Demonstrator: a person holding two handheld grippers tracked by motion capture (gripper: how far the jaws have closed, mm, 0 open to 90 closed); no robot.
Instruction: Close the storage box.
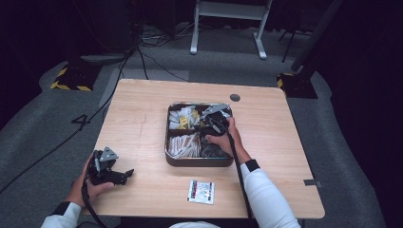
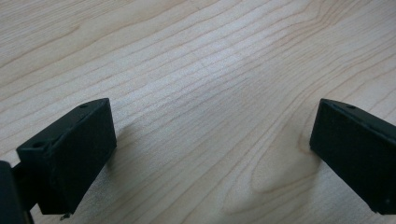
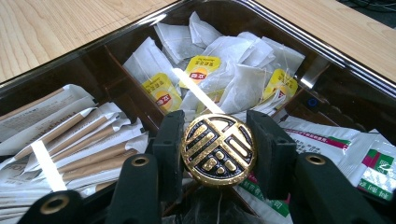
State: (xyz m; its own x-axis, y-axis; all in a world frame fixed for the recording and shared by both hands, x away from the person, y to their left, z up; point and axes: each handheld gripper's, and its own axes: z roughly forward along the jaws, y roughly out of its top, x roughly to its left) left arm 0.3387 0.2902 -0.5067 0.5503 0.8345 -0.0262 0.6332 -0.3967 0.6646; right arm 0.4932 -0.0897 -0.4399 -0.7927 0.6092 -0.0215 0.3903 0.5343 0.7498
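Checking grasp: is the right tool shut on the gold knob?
Shut: right tool has a jaw pressing each side of the gold knob.

Knob point(image 3: 218, 150) at the centre of a divided tray point(image 1: 199, 161), tea bags point(image 3: 224, 70) behind, sachet point(image 1: 201, 192) before the tray.

High view: worktop point(image 1: 142, 118) lit evenly from above, room around it dark, corners near black, overall soft and low-res. Left gripper view: bright, wood grain sharp, jaws slightly blurred, soft shadow beside the left one. Right gripper view: sharp centre, glare streaks on the tray point(image 3: 322, 51) rim and clear lid, shine on the gold knob point(image 3: 218, 150), near jaws soft.
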